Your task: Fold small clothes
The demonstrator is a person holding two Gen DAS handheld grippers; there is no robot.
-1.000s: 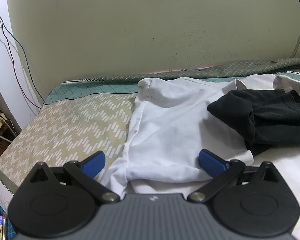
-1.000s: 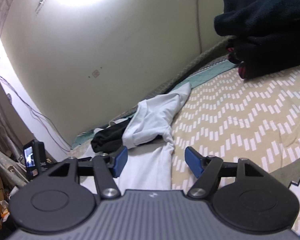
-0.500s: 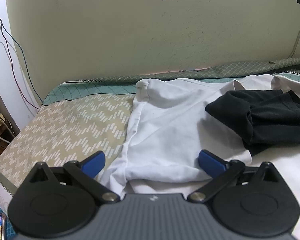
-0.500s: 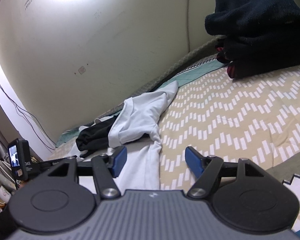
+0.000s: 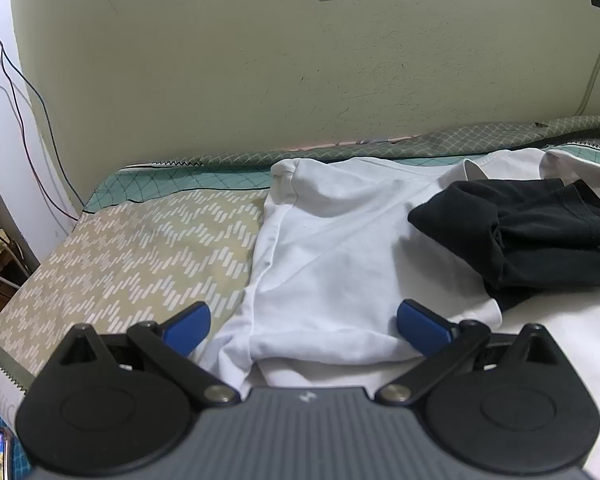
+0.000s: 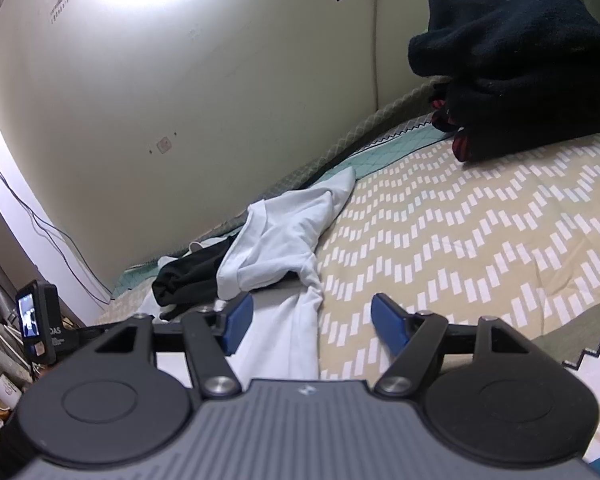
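Two pairs of blue-tipped tongs, left (image 5: 302, 322) and right (image 6: 312, 320), gape released over a rumpled white cotton shirt (image 5: 328, 256) on the zigzag-patterned bed (image 6: 460, 232); a crumpled black garment (image 5: 532, 240) lies on the shirt.

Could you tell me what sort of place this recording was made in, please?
Most likely a bedroom at home: clothes lie on a bed with a patterned bedspread pushed against a painted wall, with a dark folded pile in the corner.

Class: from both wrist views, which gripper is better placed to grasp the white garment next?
Left, probably. The left gripper has open jaws straddling the white garment's folded edge; the right gripper sits at its side.
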